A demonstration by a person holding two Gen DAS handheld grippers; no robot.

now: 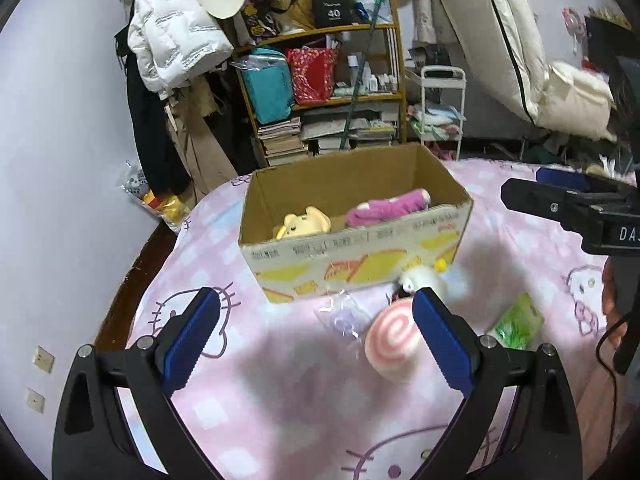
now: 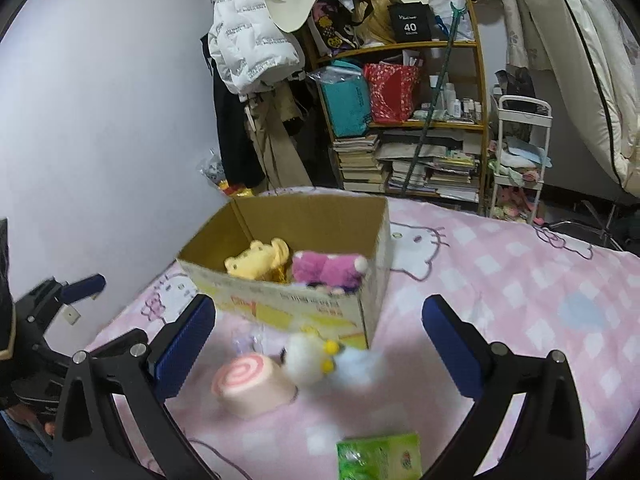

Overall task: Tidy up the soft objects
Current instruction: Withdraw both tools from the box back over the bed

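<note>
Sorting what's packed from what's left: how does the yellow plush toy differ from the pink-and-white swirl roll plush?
The yellow plush toy lies inside the open cardboard box, beside a magenta plush; the pink-and-white swirl roll plush lies outside on the pink bedsheet, in front of the box. The yellow one is animal-shaped with ears; the roll is a plain cylinder with a spiral end. Both look soft, and neither is gripped.

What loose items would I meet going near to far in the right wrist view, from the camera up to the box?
Green plastic packet → pink swirl roll cushion → white plush toy with yellow knobs → open cardboard box, holding a yellow plush and a magenta plush.
</note>
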